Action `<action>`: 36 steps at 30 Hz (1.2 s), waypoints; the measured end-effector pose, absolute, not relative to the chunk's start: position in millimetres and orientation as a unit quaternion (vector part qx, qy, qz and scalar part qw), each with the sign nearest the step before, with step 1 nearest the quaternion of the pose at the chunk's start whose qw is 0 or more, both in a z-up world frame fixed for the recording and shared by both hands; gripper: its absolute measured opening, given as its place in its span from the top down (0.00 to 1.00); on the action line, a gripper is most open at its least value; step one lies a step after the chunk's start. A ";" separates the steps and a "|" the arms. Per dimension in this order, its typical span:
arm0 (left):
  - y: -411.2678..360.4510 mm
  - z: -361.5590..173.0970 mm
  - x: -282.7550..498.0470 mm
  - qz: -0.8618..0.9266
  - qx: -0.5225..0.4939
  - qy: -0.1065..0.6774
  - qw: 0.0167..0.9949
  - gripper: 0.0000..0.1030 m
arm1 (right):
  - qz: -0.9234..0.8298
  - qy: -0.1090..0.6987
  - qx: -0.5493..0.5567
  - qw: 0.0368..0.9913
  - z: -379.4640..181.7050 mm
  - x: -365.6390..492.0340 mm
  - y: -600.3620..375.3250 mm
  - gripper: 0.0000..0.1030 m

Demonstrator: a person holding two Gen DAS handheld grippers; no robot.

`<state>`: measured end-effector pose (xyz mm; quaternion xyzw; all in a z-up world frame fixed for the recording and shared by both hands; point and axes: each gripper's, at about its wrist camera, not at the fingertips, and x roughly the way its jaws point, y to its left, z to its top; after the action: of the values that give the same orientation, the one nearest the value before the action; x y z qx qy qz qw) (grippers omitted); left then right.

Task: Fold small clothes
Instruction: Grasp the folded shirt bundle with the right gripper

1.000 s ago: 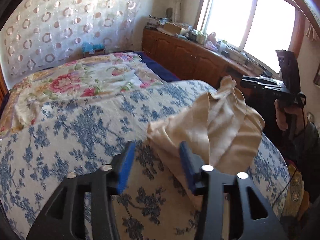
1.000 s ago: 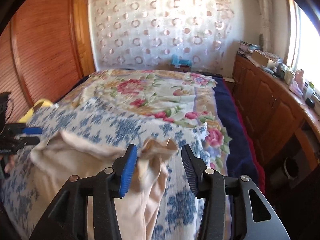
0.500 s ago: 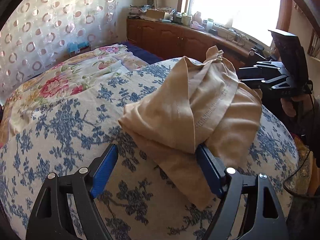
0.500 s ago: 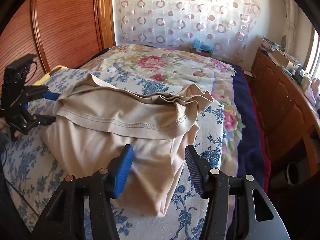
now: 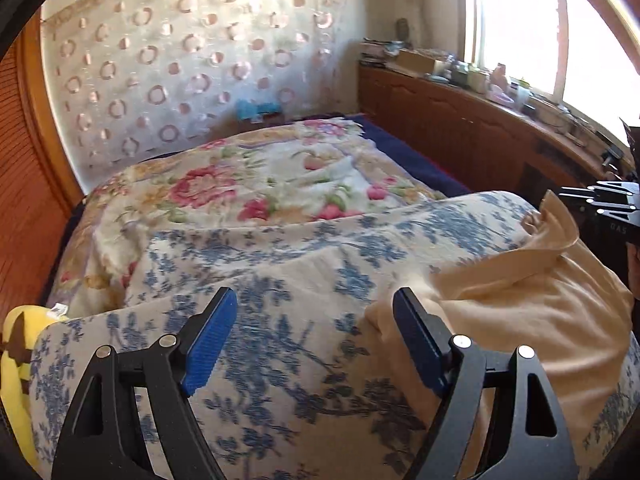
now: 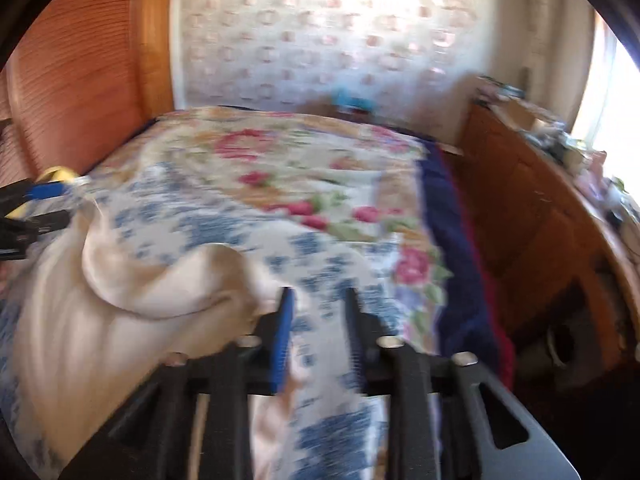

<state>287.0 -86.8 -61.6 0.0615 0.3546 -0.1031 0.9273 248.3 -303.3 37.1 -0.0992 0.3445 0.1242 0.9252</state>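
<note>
Not much folded yet. Looks like a tan cloth (image 5: 520, 300), lumpy and rumpled, lying on the blue flower blanket (image 5: 280, 252) on the bed. Holds nothing in the left tool (image 5: 314, 300), spread wide just beside the cloth. Has just been closing the right tool (image 6: 318, 296), almost pressed together at the cloth's lifted edge; too blurry to tell if pinching it. Needs smoothing flat first, then folding over.

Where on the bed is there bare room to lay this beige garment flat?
Bare cover: the blue-flowered quilt left of the beige garment, between it and the yellow item at the bed's edge. Beyond, the pink floral blanket is bare up to the curtain. The window-side cabinet top is crowded.
</note>
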 end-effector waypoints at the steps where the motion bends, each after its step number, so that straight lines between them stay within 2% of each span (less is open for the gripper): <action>1: -81.9 -61.4 286.0 -0.094 0.059 0.353 0.929 0.21 | 0.118 0.347 -0.095 0.926 36.9 250.3 -305.1 0.87; 5: -73.4 -62.8 279.4 -0.112 0.044 0.360 0.925 0.21 | 0.146 0.342 -0.071 0.926 38.9 245.2 -308.6 0.87; 7: -78.5 -62.0 275.0 -0.124 0.042 0.360 0.924 0.21 | 0.171 0.341 -0.060 0.922 37.8 240.3 -309.0 0.78; 8: -81.1 -62.3 272.7 -0.132 0.041 0.361 0.922 0.21 | 0.188 0.339 -0.056 0.920 37.3 240.0 -308.3 0.65; 9: -84.4 -62.9 270.5 -0.141 0.040 0.363 0.920 0.21 | 0.203 0.339 -0.053 0.917 36.8 239.8 -310.0 0.58; 15: -103.7 -65.8 262.0 -0.177 0.041 0.372 0.910 0.21 | 0.237 0.370 -0.052 0.897 24.7 260.6 -309.7 0.57; 16: -105.5 -66.7 260.1 -0.182 0.039 0.374 0.908 0.21 | 0.240 0.376 -0.048 0.894 24.2 265.7 -311.8 0.60; 17: -106.4 -67.1 259.1 -0.184 0.039 0.375 0.908 0.21 | 0.247 0.376 -0.049 0.892 22.5 269.2 -311.4 0.95; 20: -108.6 -70.6 256.1 -0.185 0.041 0.380 0.906 0.21 | 0.247 0.346 -0.058 0.903 37.4 267.1 -318.7 0.95; 24: -105.6 -74.0 255.5 -0.185 0.037 0.385 0.904 0.21 | 0.161 0.349 -0.018 0.923 45.8 269.5 -339.6 0.95; 25: -105.4 -74.5 255.2 -0.186 0.033 0.386 0.903 0.21 | 0.135 0.353 -0.030 0.925 45.3 269.6 -342.2 0.93; 26: -104.6 -74.8 254.8 -0.190 0.027 0.388 0.902 0.21 | 0.129 0.359 -0.035 0.924 44.5 269.7 -344.3 0.83; 27: -103.8 -75.4 254.8 -0.193 0.022 0.390 0.900 0.21 | 0.136 0.369 -0.030 0.919 43.9 269.0 -347.7 0.67; 29: -102.2 -77.9 255.4 -0.200 0.008 0.398 0.896 0.21 | 0.151 0.376 -0.018 0.914 44.9 261.6 -350.9 0.46; 33: -104.5 -86.5 256.4 -0.213 -0.011 0.415 0.885 0.21 | 0.179 0.380 -0.021 0.907 45.5 240.0 -350.3 0.29; 36: -107.4 -92.0 257.1 -0.222 -0.015 0.419 0.880 0.21 | 0.189 0.393 -0.018 0.900 35.5 231.3 -353.2 0.27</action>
<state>257.1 -107.4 -92.0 -0.0149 0.4191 -0.2221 0.8802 231.3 -353.2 35.5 -0.0177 0.3927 0.1887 0.8999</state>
